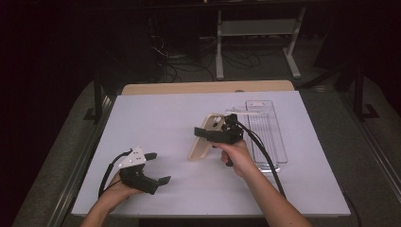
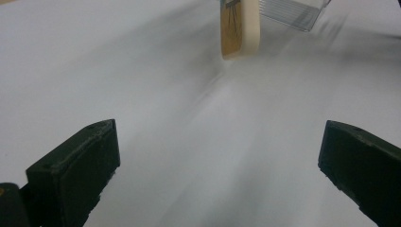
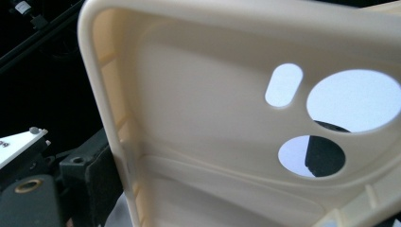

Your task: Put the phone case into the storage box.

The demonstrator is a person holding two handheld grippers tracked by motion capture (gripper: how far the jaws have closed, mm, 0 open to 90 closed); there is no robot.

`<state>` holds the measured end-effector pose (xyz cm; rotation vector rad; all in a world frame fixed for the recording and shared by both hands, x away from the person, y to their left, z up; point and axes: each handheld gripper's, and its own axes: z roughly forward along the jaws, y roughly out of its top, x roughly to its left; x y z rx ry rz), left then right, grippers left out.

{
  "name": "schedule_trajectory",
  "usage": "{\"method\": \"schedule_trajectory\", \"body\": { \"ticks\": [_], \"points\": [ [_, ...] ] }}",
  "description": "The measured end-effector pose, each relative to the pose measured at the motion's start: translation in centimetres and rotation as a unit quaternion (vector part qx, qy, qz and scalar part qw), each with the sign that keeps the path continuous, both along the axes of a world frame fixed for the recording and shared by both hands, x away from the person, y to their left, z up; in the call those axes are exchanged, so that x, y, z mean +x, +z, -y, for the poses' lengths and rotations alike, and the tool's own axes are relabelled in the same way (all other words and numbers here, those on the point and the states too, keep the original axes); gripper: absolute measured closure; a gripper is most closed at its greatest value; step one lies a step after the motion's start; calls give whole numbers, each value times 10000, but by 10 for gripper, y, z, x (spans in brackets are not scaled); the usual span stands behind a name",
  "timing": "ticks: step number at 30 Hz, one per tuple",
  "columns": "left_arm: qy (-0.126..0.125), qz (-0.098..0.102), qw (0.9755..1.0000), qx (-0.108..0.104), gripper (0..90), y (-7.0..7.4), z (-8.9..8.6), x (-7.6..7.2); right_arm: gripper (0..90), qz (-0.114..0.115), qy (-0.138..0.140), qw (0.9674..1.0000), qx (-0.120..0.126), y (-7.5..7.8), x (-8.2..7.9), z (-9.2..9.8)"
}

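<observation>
The right gripper [image 1: 210, 134] pinches a cream phone case [image 1: 204, 140] near its camera end, holding it tilted on edge so its lower end rests on the tabletop [image 1: 161, 118]. In the right gripper view the case's [image 3: 213, 123] hollow inside faces the camera, with three cut-outs at its upper right and a dark jaw showing through one of them — so one jaw sits on the back and the other on the inside. Just behind and to the right of this gripper lies a clear plastic tray [image 1: 267, 132].

The left gripper [image 1: 153, 168] rests low near the front edge of the tabletop, jaws spread wide with nothing between them. In the left gripper view, the case [image 2: 240, 28] stands well ahead of it, edge-on.

The step in hand looks like a two-handed one, the left gripper coming in to take the free lower end. To do it well, keep the right pinch firm and steady. Bring the left gripper in level with the case's long rim, and line the jaws up across the thin wall rather than the broad back. Close only once the rim sits fully between the jaws — the soft case may flex or slip otherwise.
</observation>
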<state>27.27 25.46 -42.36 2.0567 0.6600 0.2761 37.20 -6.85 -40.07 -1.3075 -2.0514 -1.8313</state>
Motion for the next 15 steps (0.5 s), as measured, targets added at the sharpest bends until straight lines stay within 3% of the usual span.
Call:
{"method": "schedule_trajectory", "body": {
  "ticks": [5,15],
  "points": [
    [46,141,9999,14,0,1,-1,1,90,35,-15,10000,-9,1,0,0],
    [73,65,10000,9,0,2,1,1,91,85,-69,9999,-54,9,4,4]
  ]
}}
